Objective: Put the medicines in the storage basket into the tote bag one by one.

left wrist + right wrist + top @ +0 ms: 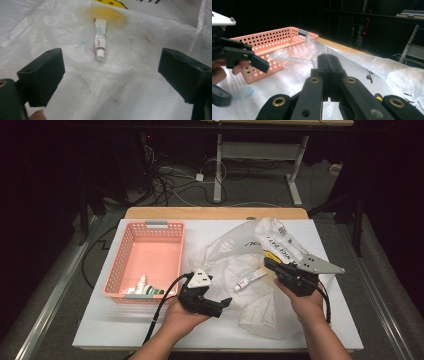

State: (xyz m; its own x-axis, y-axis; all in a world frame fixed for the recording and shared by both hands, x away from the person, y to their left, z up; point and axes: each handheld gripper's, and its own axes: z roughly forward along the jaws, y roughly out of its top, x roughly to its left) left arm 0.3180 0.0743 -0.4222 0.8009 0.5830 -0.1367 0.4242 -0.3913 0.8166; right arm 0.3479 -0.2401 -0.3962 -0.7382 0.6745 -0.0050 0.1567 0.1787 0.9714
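Observation:
A small white tube [251,279] with a white cap lies on a crumpled clear plastic bag [225,252] at the table's middle. In the left gripper view the tube [100,37] lies cap toward me, just beyond my left gripper [111,72], whose jaws stand wide apart with nothing between them. From above, the left gripper [222,306] hovers low, to the left of and nearer than the tube. My right gripper [270,265] rests on the bag right of the tube, its jaws [328,60] pressed together. Whether bag film [362,65] is pinched in them I cannot tell.
A pink perforated basket [150,227] stands at the left of the white tabletop [320,320], with a small white bottle [142,284] lying near its front wall. The basket [274,33] and the left gripper [239,80] appear in the right gripper view. Cables and desk legs lie beyond the far edge.

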